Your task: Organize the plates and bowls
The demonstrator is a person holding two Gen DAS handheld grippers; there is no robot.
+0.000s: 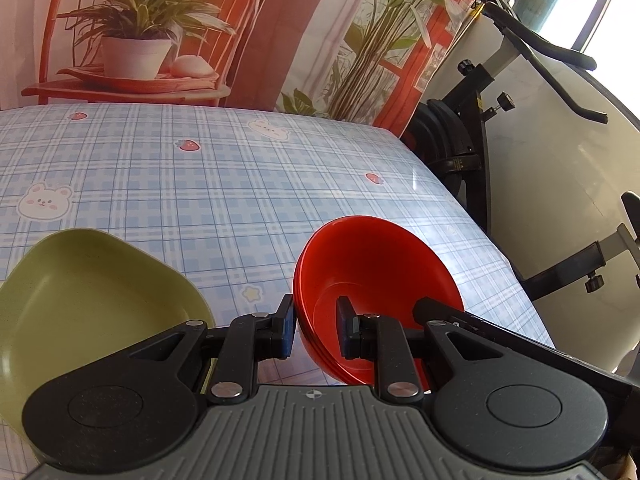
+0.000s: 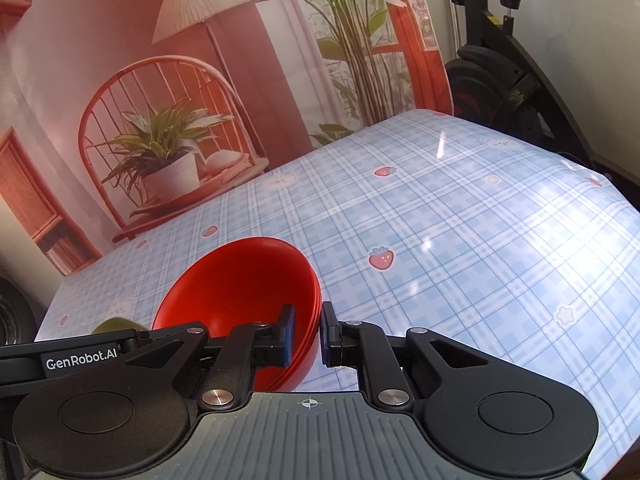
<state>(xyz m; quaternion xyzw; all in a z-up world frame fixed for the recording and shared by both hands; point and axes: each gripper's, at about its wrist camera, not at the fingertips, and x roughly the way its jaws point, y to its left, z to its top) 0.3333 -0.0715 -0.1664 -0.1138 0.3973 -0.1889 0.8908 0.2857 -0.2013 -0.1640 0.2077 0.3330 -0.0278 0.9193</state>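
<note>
A nested stack of red bowls (image 1: 380,260) hangs tilted just above the blue plaid tablecloth (image 1: 200,184), held from both sides. My left gripper (image 1: 316,328) is shut on its left wall, one finger outside the rim and one inside. In the right wrist view the same red bowls (image 2: 240,280) are pinched at their right wall by my right gripper (image 2: 306,332), also shut. The right gripper's body (image 1: 448,316) shows behind the bowls in the left wrist view. A pale green plate (image 1: 80,300) lies at the lower left; only a sliver of the green plate (image 2: 114,324) shows in the right wrist view.
The tablecloth (image 2: 480,240) stretches bare ahead, up to a printed backdrop of a chair and plants (image 1: 140,48). A black exercise machine (image 1: 460,140) stands past the table's right edge (image 1: 472,220).
</note>
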